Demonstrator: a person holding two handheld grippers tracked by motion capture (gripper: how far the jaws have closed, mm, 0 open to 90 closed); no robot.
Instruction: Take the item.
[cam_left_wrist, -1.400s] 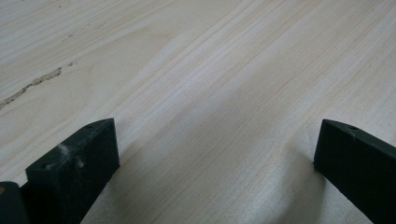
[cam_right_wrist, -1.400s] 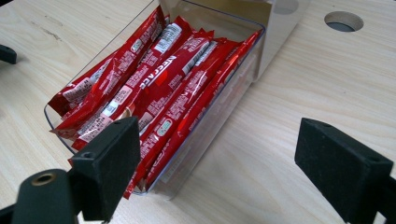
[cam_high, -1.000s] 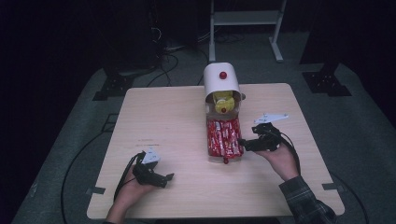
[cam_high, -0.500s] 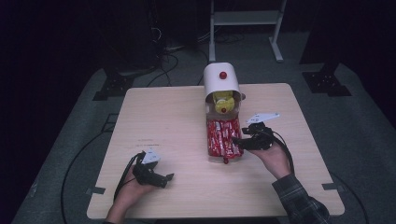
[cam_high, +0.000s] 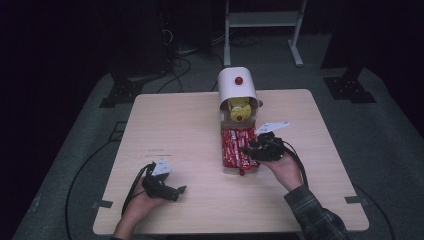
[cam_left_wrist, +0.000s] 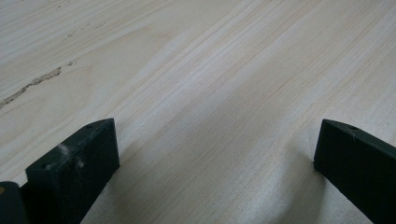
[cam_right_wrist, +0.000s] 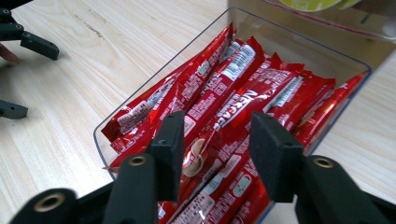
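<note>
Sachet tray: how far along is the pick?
Done: the right tongs are down over the clear tray of red sachets, straddling one. In hand: their jaws have just been closing around it, but a gap shows on both sides, so no grip yet. Left: close, lift a sachet out. The left tongs sit open on the bare table, idle.

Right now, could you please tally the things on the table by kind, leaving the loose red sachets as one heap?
Clear tray holding the heap of red sachets: 1
White dispenser with a red knob: 1
Yellow items inside the dispenser, too small to count apart: 1 cluster
Hand-held tongs, left and right: 2
Total: 5
</note>
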